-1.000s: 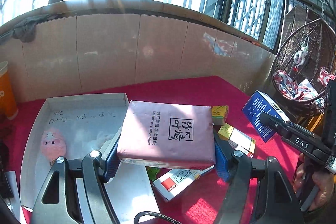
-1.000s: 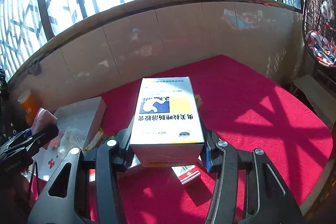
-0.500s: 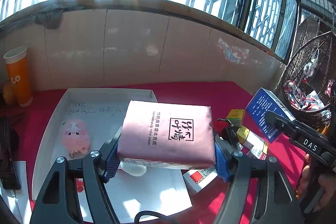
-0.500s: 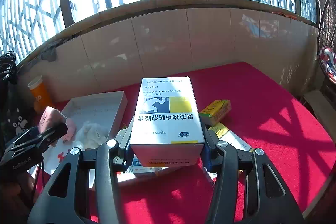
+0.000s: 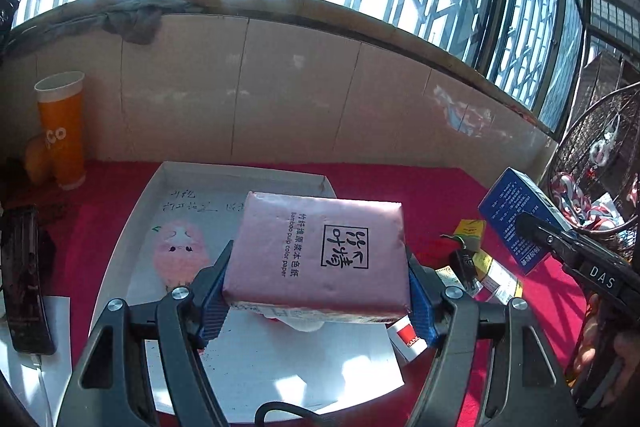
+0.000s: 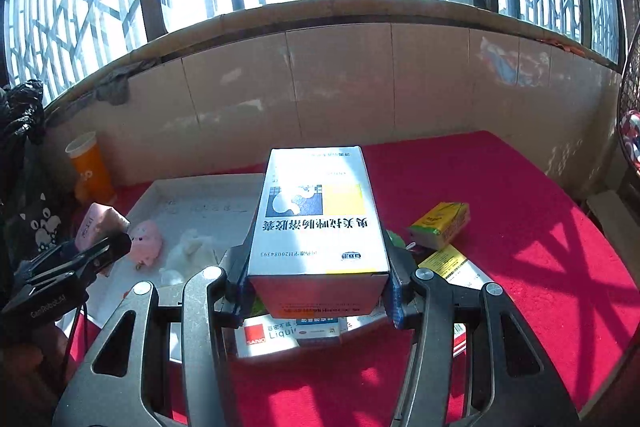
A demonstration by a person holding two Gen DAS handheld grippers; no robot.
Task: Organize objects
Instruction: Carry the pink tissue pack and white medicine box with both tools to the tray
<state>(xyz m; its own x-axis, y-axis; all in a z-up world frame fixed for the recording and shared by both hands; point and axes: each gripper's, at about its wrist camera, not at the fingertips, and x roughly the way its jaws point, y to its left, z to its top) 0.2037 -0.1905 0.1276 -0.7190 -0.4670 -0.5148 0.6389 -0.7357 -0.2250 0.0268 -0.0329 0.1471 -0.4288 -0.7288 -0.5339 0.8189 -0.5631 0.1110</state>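
Observation:
My left gripper (image 5: 318, 301) is shut on a pink tissue pack (image 5: 320, 251) and holds it above the white tray (image 5: 240, 175). My right gripper (image 6: 316, 297) is shut on a white and blue medicine box (image 6: 318, 219), held above loose boxes on the red cloth. That medicine box also shows in the left wrist view (image 5: 520, 219), at the right. The pink pack also shows in the right wrist view (image 6: 98, 223), at the left. A pink pig toy (image 5: 178, 253) and a white crumpled thing (image 6: 188, 251) lie in the tray.
A yellow box (image 6: 440, 225), a SANO box (image 6: 276, 335) and other small boxes (image 5: 496, 277) lie on the red cloth right of the tray. An orange cup (image 5: 62, 131) stands at the tiled wall. A dark phone (image 5: 24, 279) lies at the left. A hanging wicker chair (image 5: 600, 167) is at the right.
Both grippers have swung left with their loads. The pink pack has come over the tray, and the medicine box has come nearer the tray's right edge.

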